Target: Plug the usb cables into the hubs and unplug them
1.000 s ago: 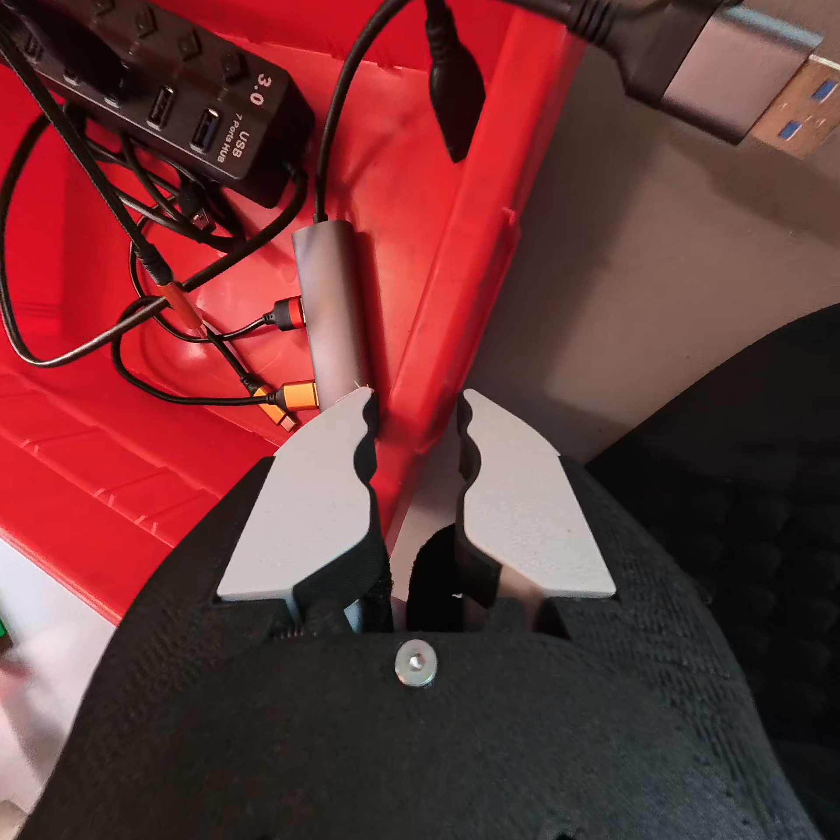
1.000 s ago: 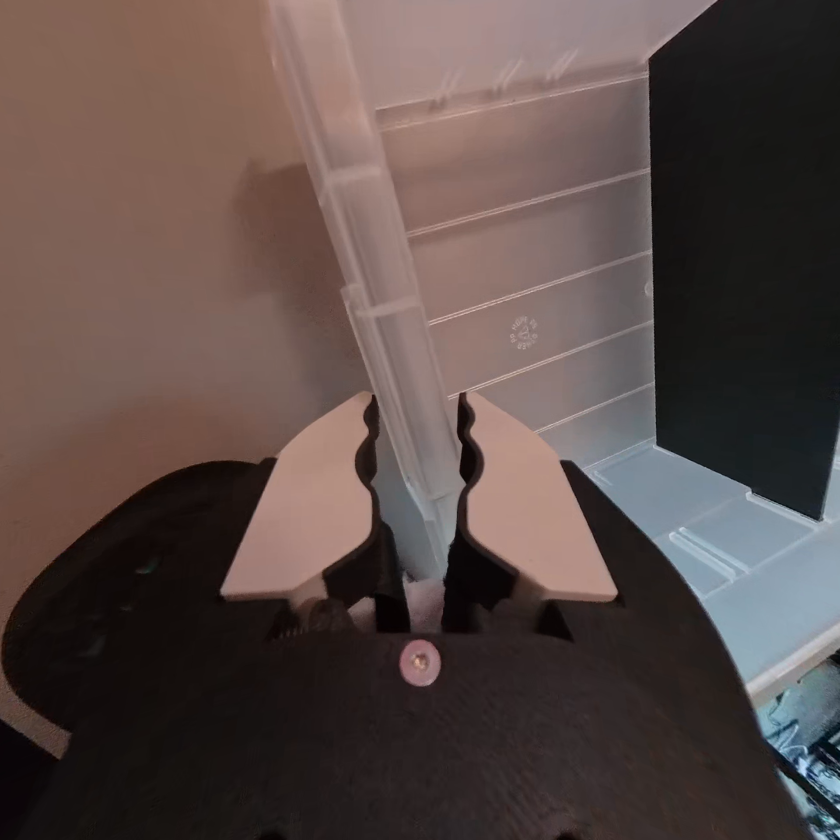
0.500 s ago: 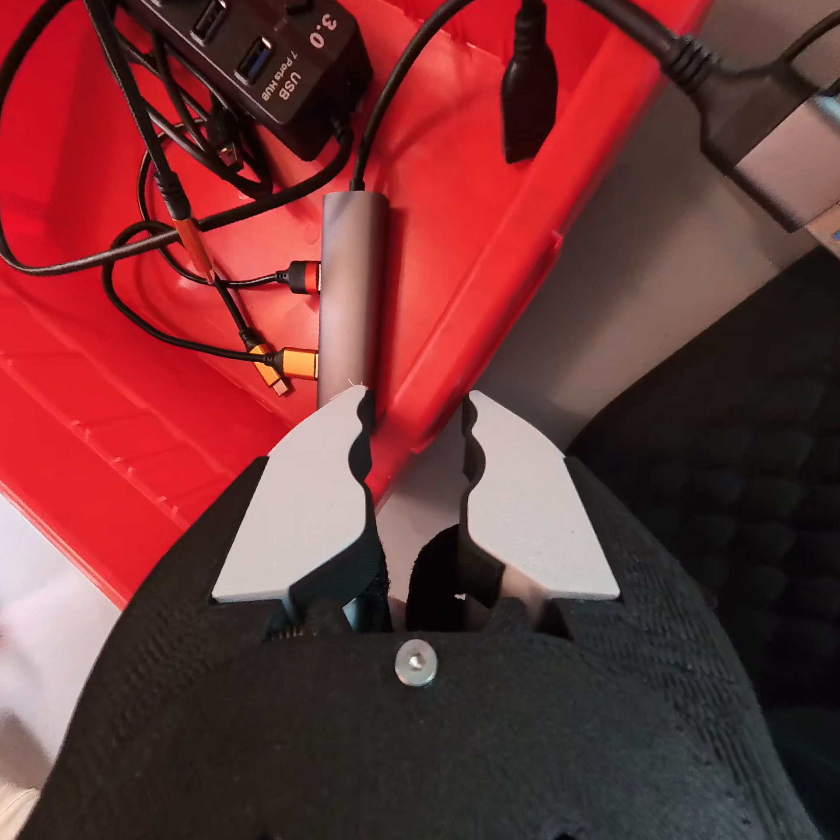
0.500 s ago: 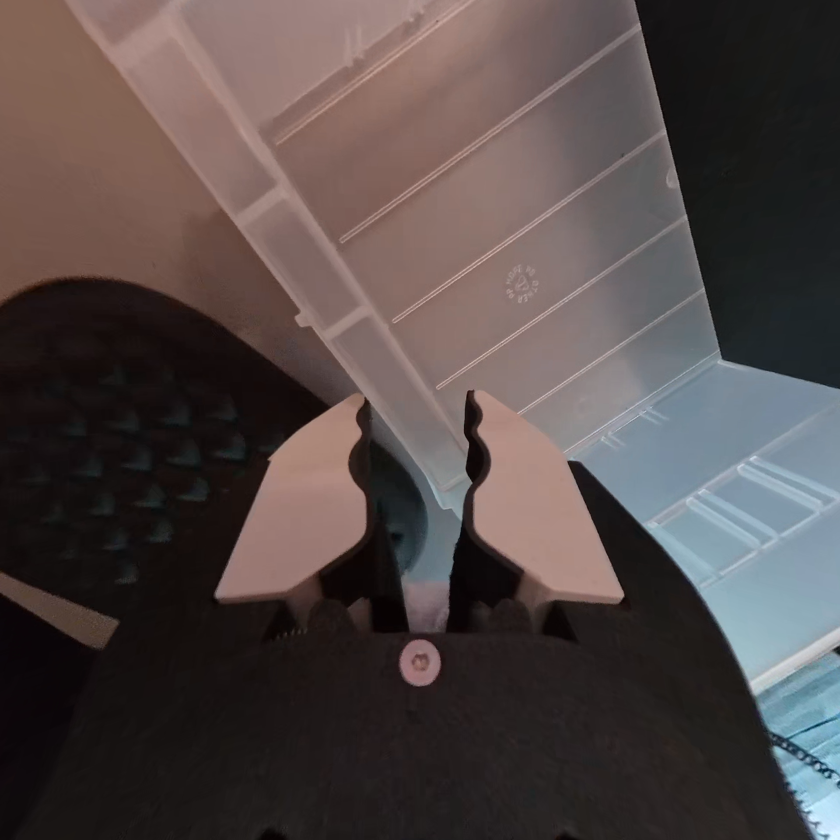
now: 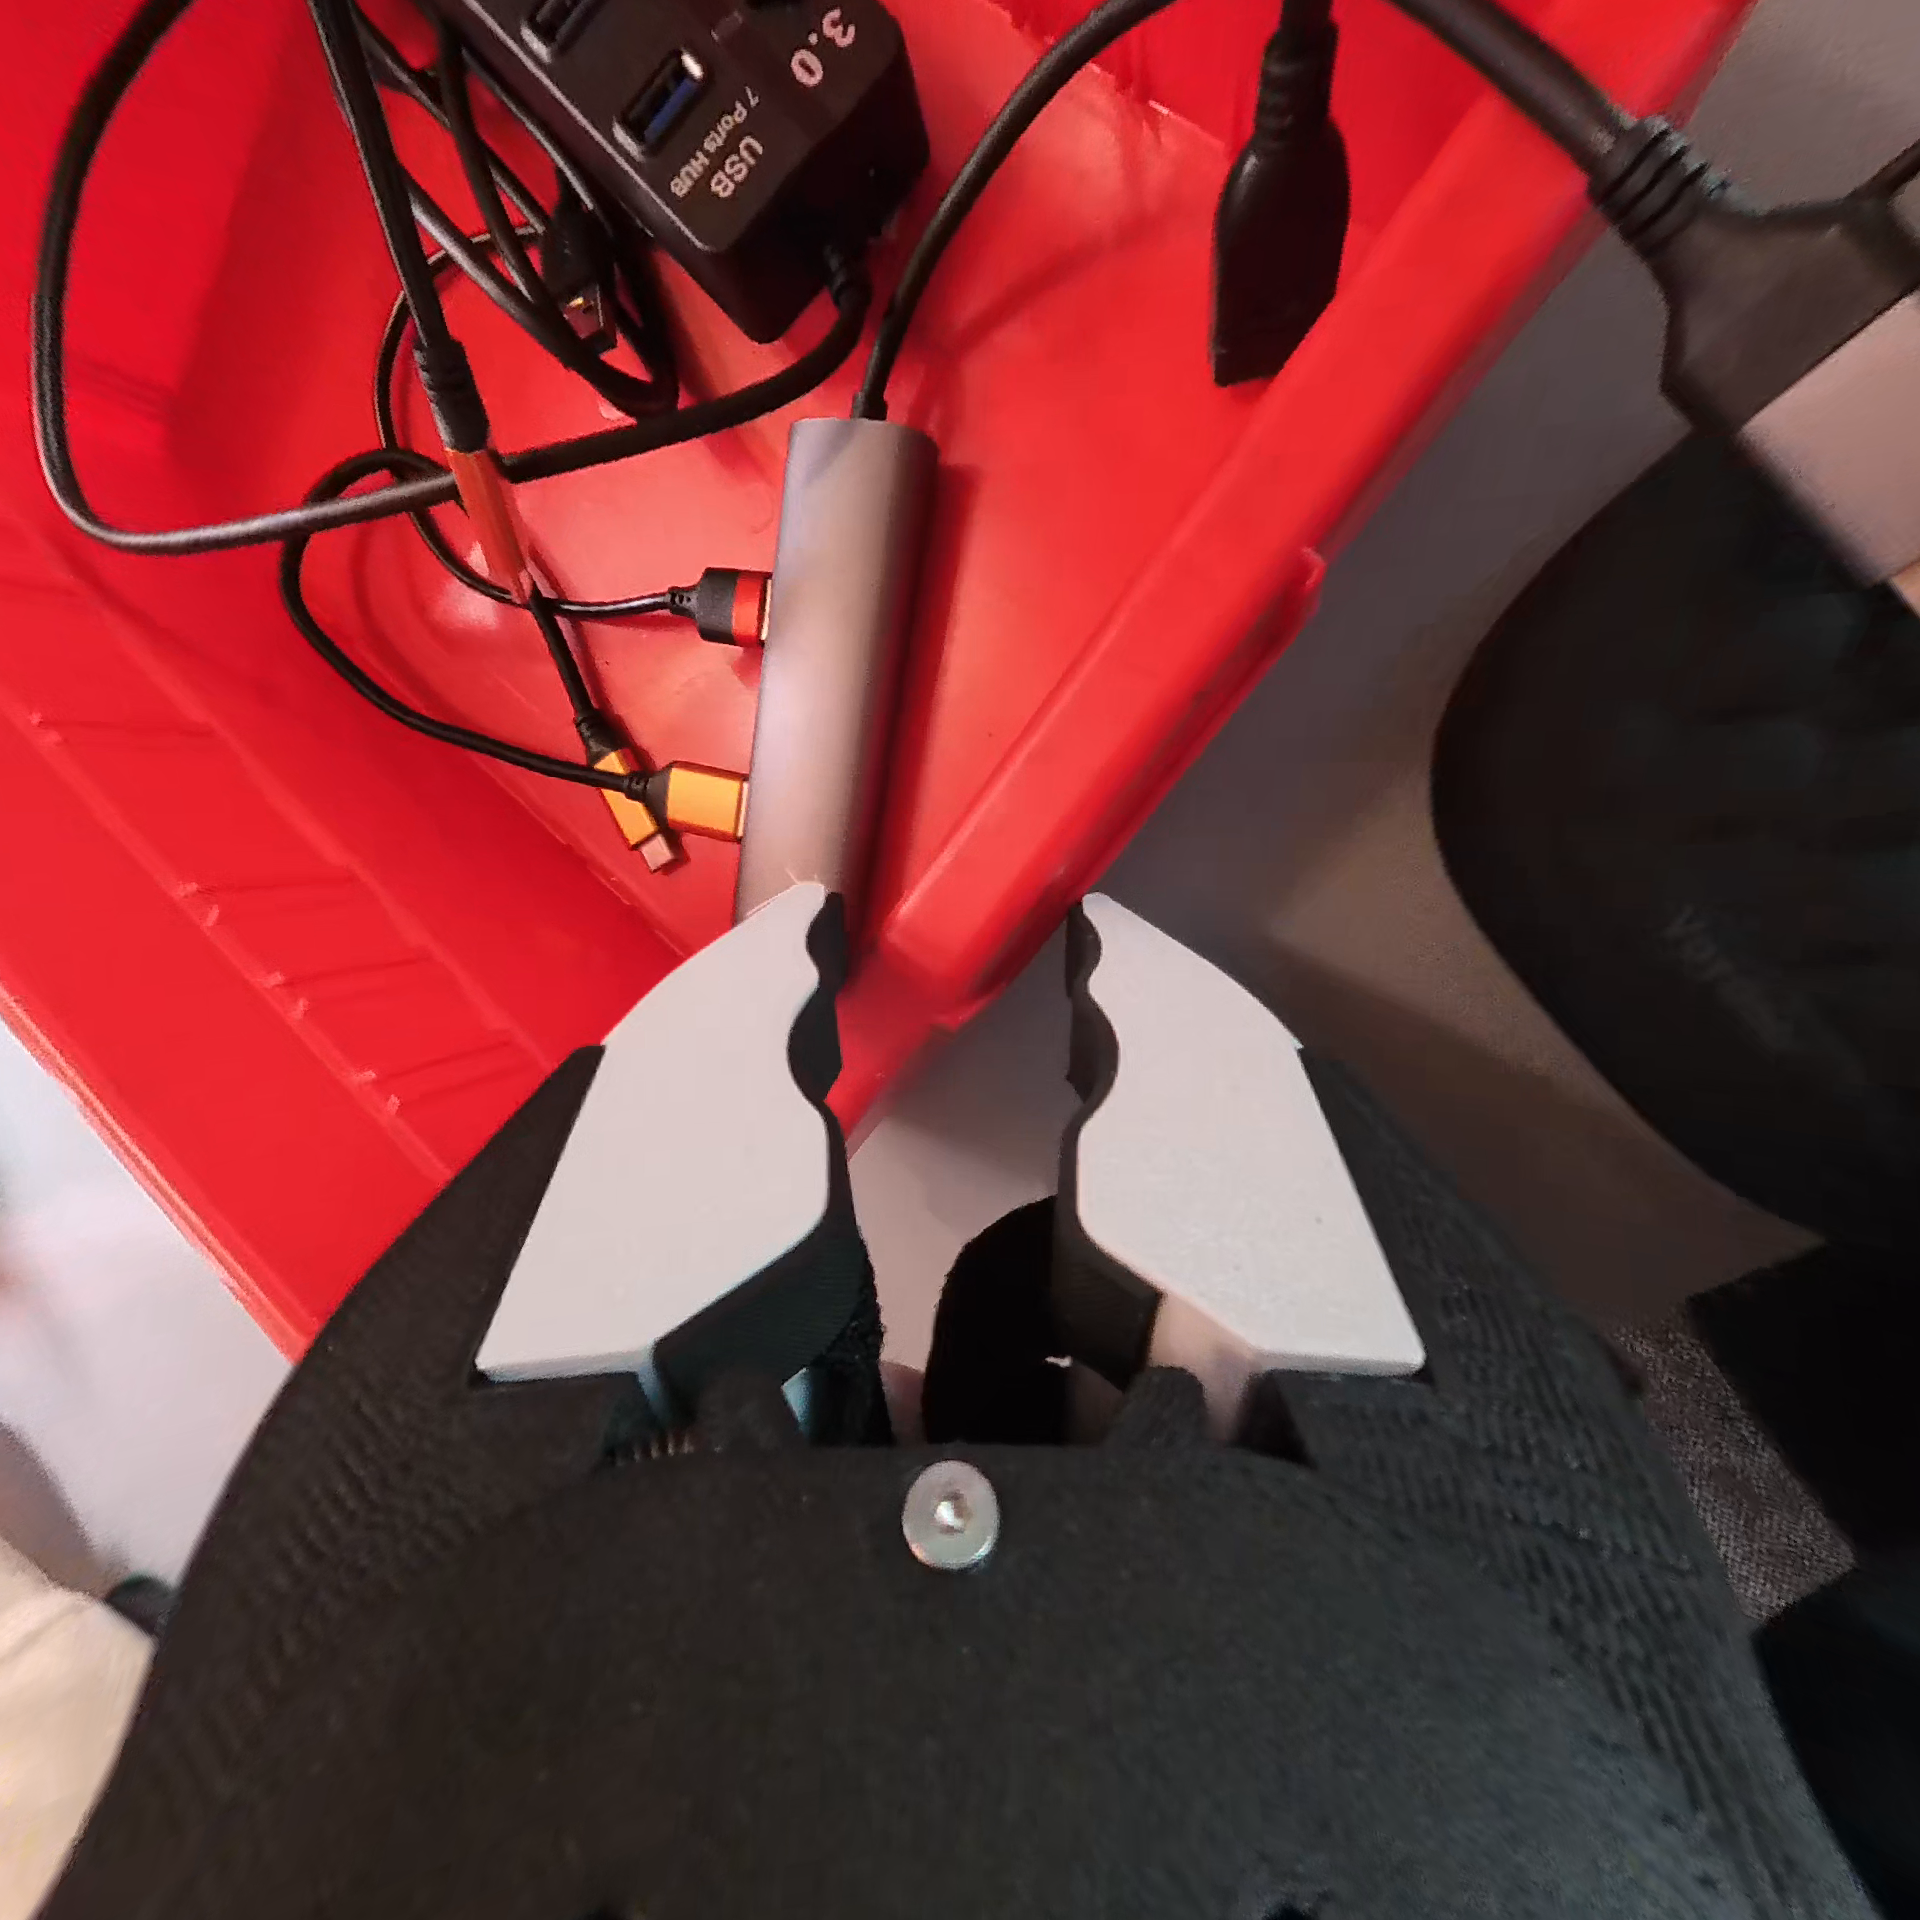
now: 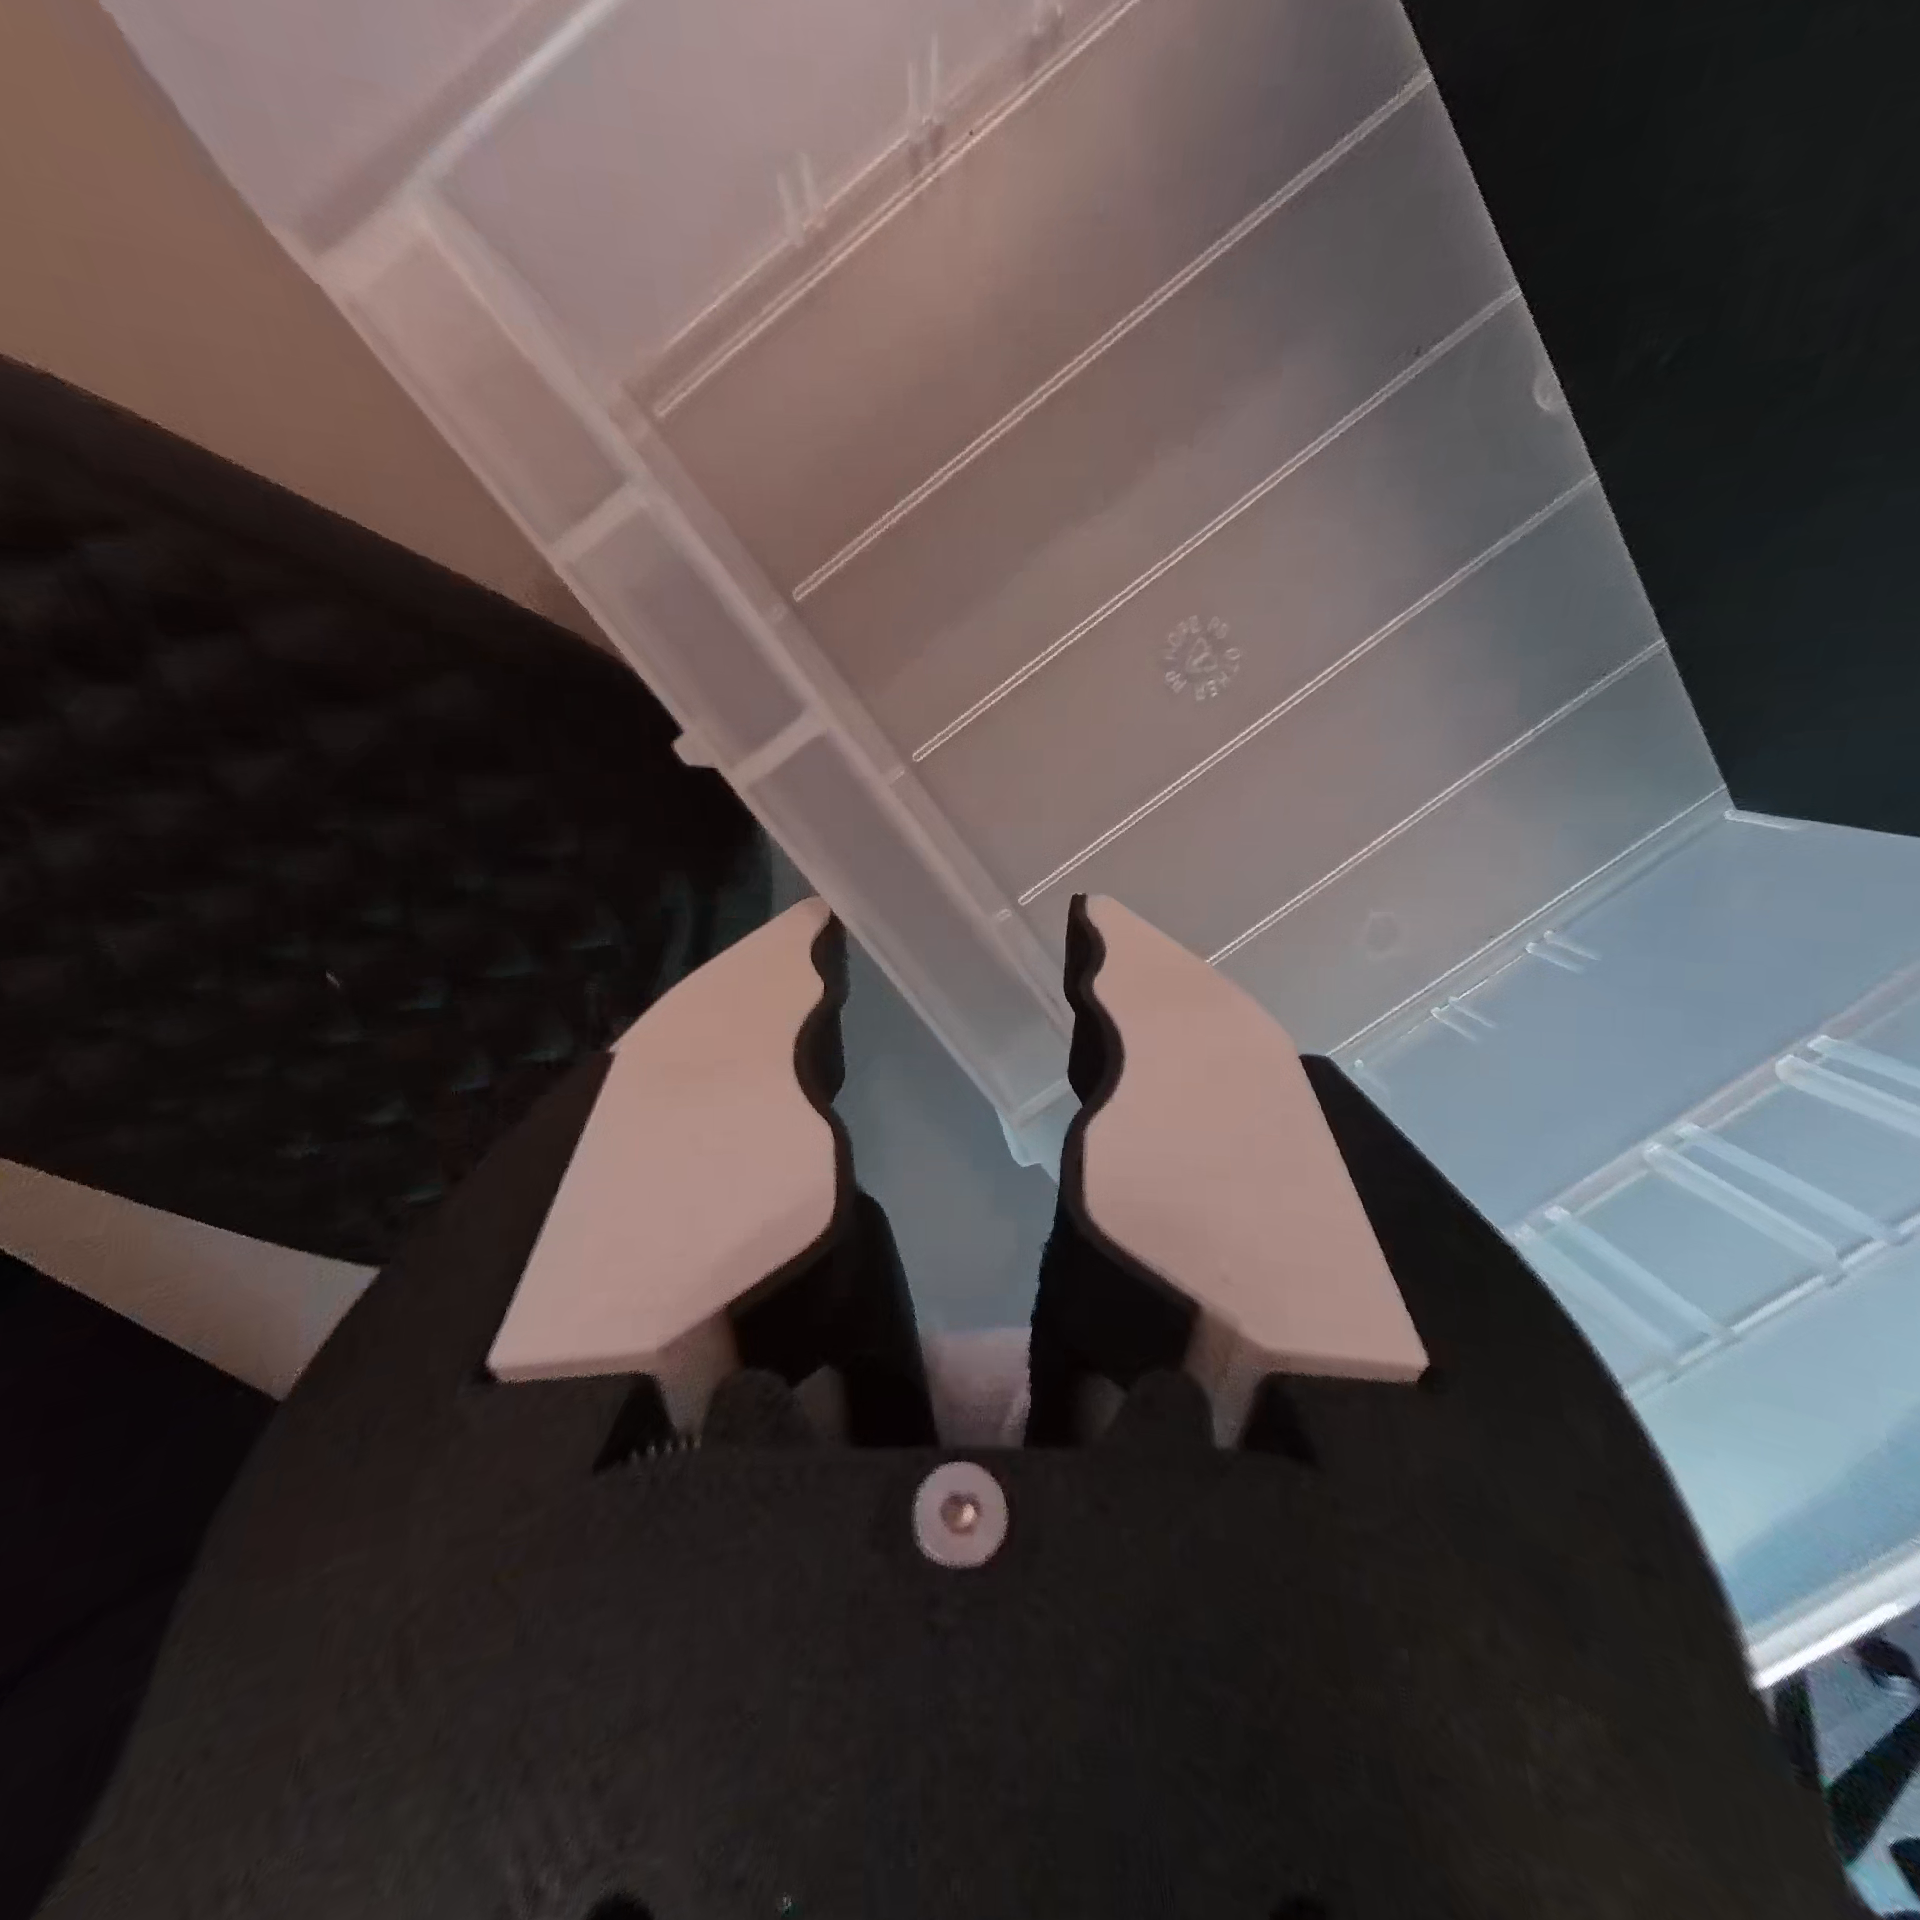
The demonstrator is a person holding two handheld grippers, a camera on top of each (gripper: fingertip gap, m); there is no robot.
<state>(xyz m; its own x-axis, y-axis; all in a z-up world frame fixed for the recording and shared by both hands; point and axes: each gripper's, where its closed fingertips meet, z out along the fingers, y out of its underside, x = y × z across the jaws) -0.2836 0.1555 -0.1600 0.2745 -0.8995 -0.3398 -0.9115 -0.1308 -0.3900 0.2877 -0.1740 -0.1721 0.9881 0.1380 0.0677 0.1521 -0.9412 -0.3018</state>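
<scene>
Two USB hubs lie in one red bin: one black hub and one slim grey hub. Two plugs sit in the grey hub's side, one red plug and one orange plug; one further orange connector lies loose just beside the latter. One black plug hangs over the bin, and one large grey-shelled plug shows at the upper right edge. The thin black cables tangle too much to count. One translucent bin fills the right wrist view. Two grippers: left gripper, right gripper
</scene>
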